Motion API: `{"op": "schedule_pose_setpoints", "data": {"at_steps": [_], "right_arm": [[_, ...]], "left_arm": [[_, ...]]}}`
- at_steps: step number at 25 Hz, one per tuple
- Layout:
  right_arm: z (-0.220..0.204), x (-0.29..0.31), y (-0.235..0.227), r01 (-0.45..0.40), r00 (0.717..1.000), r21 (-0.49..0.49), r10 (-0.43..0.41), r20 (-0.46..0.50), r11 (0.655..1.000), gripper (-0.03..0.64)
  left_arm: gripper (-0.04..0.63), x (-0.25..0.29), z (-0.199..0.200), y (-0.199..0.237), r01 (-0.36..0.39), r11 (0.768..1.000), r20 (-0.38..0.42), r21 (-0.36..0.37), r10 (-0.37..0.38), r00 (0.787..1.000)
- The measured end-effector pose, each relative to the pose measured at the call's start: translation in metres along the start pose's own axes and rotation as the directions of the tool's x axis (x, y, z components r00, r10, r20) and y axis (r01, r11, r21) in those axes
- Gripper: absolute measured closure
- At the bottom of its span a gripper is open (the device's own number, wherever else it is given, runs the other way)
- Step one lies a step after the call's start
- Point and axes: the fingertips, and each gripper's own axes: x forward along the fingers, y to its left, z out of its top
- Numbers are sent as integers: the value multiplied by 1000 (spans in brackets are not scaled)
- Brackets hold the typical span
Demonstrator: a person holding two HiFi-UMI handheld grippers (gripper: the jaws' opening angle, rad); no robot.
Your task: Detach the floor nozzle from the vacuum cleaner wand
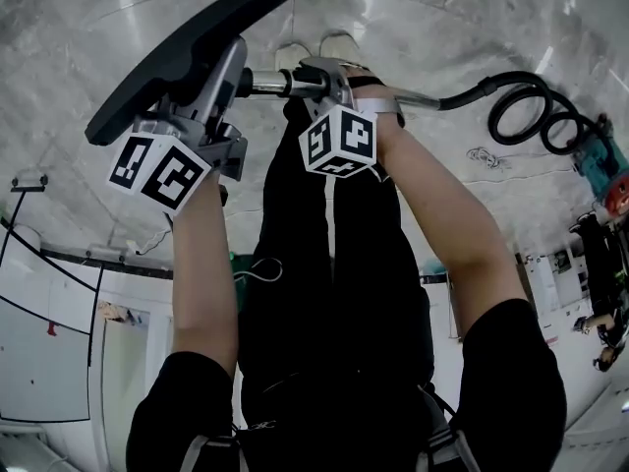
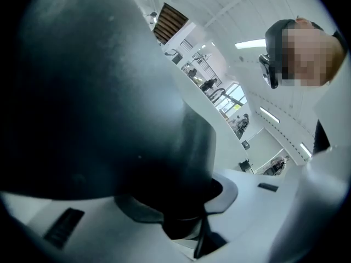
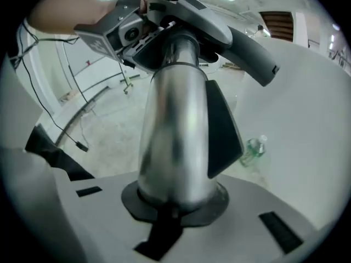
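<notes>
Silver wand (image 3: 173, 119): clamped in right tongs (image 3: 175, 204) | black floor nozzle (image 2: 98, 92): seemingly gripped by left tongs (image 2: 181, 215)

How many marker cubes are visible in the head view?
2. One marker cube on the left gripper, near the floor nozzle; the other marker cube on the right gripper, by the wand. None seems hidden.

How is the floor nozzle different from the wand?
The floor nozzle is black, wide and flat; the wand is a shiny silver round tube. The left gripper holds the floor nozzle; the right gripper holds the wand. Both are joined together, off the floor.
</notes>
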Motion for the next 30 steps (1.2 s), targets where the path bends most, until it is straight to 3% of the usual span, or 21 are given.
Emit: {"op": "schedule_pose_setpoints", "data": {"at_steps": [1, 2, 3, 4, 5, 6, 7, 8, 9, 10, 11, 12, 13, 15, 16, 17, 18, 20, 22, 30], "right_arm": [[1, -1, 16, -133, 991, 17, 133, 8, 991, 557], [2, -5, 36, -301, 953, 36, 301, 25, 953, 557], [1, -10, 53, -441, 897, 50, 439, 45, 896, 557], [-1, -15, 62, -505, 863, 56, 502, 61, 861, 557], [-3, -16, 61, -479, 878, 57, 475, 63, 876, 557], [-5, -13, 51, -368, 929, 52, 365, 53, 928, 557], [-6, -8, 35, -204, 979, 42, 203, 33, 978, 557], [-6, -3, 18, -44, 999, 27, 44, 11, 999, 557], [-4, 1, 5, 62, 998, 14, -62, -6, 998, 557], [-2, 3, -2, 96, 995, 7, -96, -13, 995, 557], [0, 6, -2, 60, 998, 9, -60, -9, 998, 557], [1, 7, 6, -38, 999, 18, 38, 6, 999, 557], [1, 6, 18, -184, 983, 34, 183, 27, 982, 557], [-6, -5, 37, -464, 885, 92, 459, 74, 881, 557], [-13, -11, 37, -534, 845, 133, 527, 90, 835, 557], [-22, -16, 31, -550, 835, 172, 542, 98, 817, 557], [-31, -19, 20, -525, 851, 201, 516, 99, 827, 557], [-47, -18, 6, -428, 904, 209, 420, 83, 879, 557], [-55, -12, 3, -360, 933, 173, 357, 48, 917, 557], [-37, 4, -1, -288, 957, 164, 290, 14, 943, 557]], "left_arm": [[451, -4, -1, 1, -2, 1000, -9, -7, 2, 1000], [451, -8, -5, 0, 6, 1000, -21, -4, -6, 1000], [451, -11, -9, -5, 22, 1000, -32, 12, -22, 999], [451, -13, -13, -10, 40, 999, -40, 32, -38, 998], [451, -14, -16, -14, 51, 998, -41, 46, -49, 998], [451, -14, -16, -14, 51, 998, -33, 46, -50, 998], [451, -14, -13, -10, 38, 999, -18, 31, -38, 999], [451, -13, -7, -4, 17, 1000, 0, 5, -17, 1000], [451, -12, -1, 3, -4, 1000, 16, -19, 4, 1000], [451, -9, 4, 7, -16, 999, 26, -29, 17, 1000], [451, -7, 7, 8, -19, 1000, 29, -25, 19, 999], [451, -7, 9, 7, -11, 1000, 30, -12, 11, 999], [451, -8, 12, 5, 4, 1000, 41, 4, -5, 999], [451, -20, 36, 4, 31, 999, 115, 38, -35, 993], [451, -28, 56, 9, 26, 998, 167, 52, -35, 985], [451, -34, 74, 17, 12, 998, 210, 59, -24, 977], [451, -38, 86, 26, -7, 998, 231, 63, -8, 973], [451, -38, 88, 39, -36, 997, 211, 71, 20, 977], [451, -37, 82, 42, -37, 997, 176, 73, 24, 984], [451, -37, 85, 42, -24, 999, 207, -35, 31, 978]]}}
